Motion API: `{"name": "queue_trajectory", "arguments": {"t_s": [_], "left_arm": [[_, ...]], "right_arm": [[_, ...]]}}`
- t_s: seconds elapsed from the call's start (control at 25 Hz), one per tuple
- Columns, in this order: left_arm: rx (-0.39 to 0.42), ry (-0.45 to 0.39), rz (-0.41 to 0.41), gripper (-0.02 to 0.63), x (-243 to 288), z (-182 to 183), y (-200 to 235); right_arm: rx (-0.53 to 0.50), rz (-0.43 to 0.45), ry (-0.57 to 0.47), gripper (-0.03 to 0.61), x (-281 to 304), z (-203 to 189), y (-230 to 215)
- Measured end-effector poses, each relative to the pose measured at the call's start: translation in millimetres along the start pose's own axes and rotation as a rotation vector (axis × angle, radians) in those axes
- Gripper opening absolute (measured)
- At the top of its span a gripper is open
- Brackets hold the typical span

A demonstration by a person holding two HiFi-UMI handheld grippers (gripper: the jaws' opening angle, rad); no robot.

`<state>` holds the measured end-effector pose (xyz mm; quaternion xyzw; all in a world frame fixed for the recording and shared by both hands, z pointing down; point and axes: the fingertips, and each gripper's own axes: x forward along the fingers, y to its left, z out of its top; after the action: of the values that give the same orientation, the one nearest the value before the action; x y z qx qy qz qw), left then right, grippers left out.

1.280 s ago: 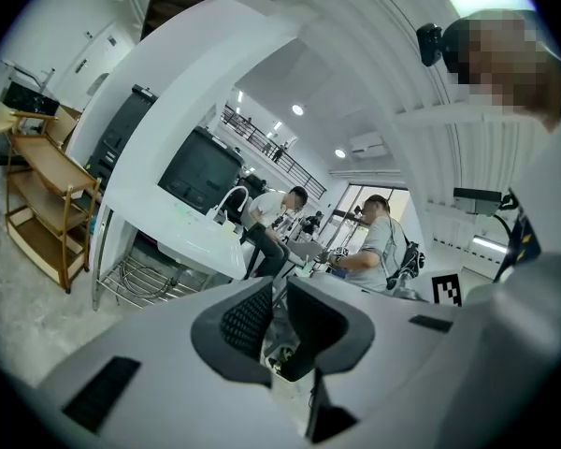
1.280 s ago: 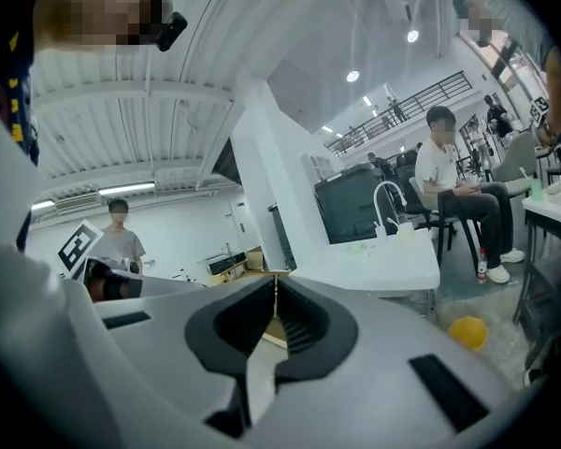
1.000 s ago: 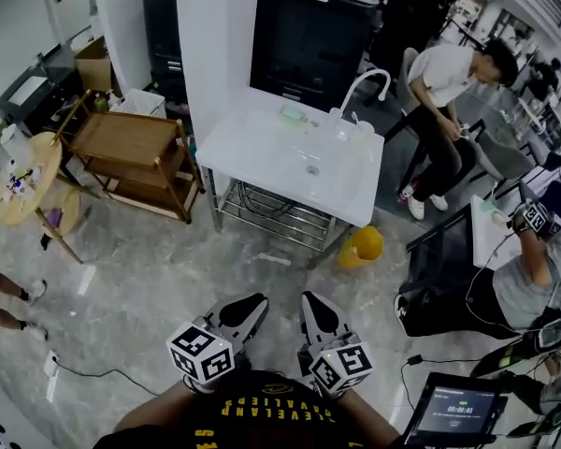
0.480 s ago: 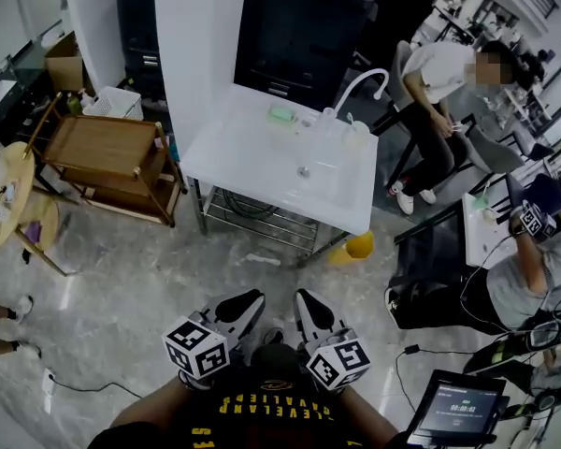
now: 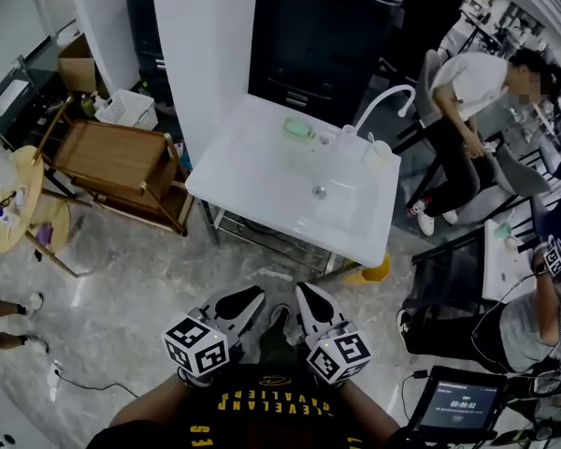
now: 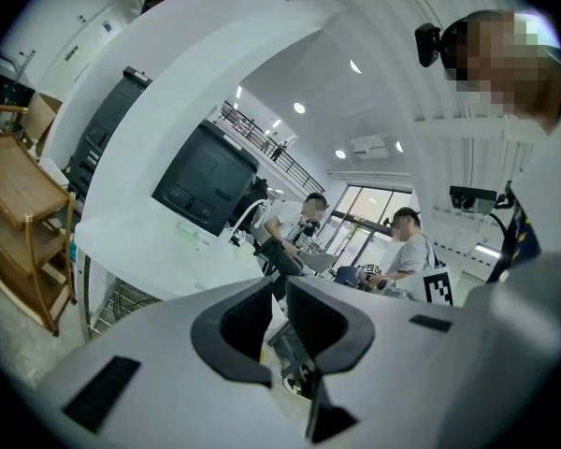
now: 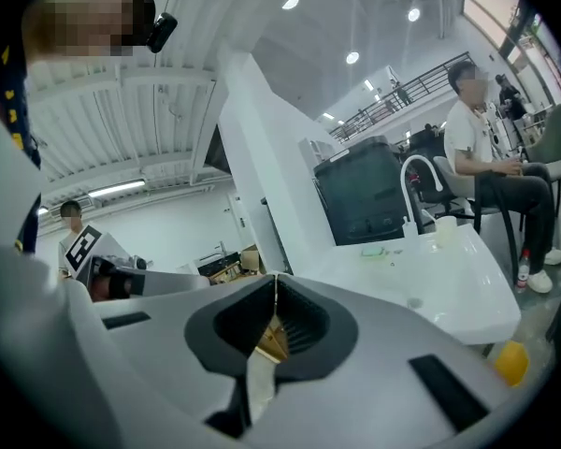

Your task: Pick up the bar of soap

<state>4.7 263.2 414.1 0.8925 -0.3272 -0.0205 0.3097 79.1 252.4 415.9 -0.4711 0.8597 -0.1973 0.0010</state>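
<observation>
the bar of soap (image 5: 299, 129) is a pale green block lying on the back ledge of the white sink (image 5: 252, 171), left of the curved faucet (image 5: 385, 104) and clear of the drain. it is well apart from both tools, which hang low and close to the person's body. that fits someone standing back from the sink, with the approach not yet begun.

the right gripper (image 5: 310, 299) has its fingers pressed together tip to tip, with nothing caught in them. the left gripper (image 5: 245, 299) looks to have only a thin slit between its tips, though the wide-angle view makes that hard to judge. it is empty too. both point roughly toward the sink, so either one could lead.

the soap sits flat, with bare white ledge around it, so it is likely best taken from above or across its short sides. whichever tool goes in must first spread its fingers wider than the bar. a small cup (image 5: 378, 151) stands near the faucet base, on the far side from the soap, so it should not obstruct the reach. a wet bar may slide under a weak pinch.
</observation>
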Motion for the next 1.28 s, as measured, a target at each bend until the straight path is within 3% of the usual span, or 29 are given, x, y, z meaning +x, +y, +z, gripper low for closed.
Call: {"name": "queue_trajectory", "arguments": {"t_s": [0.64, 1.04, 1.28], "left_arm": [[0.025, -0.043, 0.064, 0.057, 144.0, 63.4, 25.7], [-0.015, -0.045, 0.107, 0.057, 166.6, 83.2, 59.0], [-0.030, -0.022, 0.076, 0.057, 188.7, 98.1, 99.3]], "right_arm": [[0.006, 0.079, 0.006, 0.018, 71.9, 68.3, -129.4], [0.033, 0.099, 0.049, 0.018, 113.1, 72.5, -151.5], [0.052, 0.053, 0.055, 0.018, 154.9, 72.8, -171.5]]}}
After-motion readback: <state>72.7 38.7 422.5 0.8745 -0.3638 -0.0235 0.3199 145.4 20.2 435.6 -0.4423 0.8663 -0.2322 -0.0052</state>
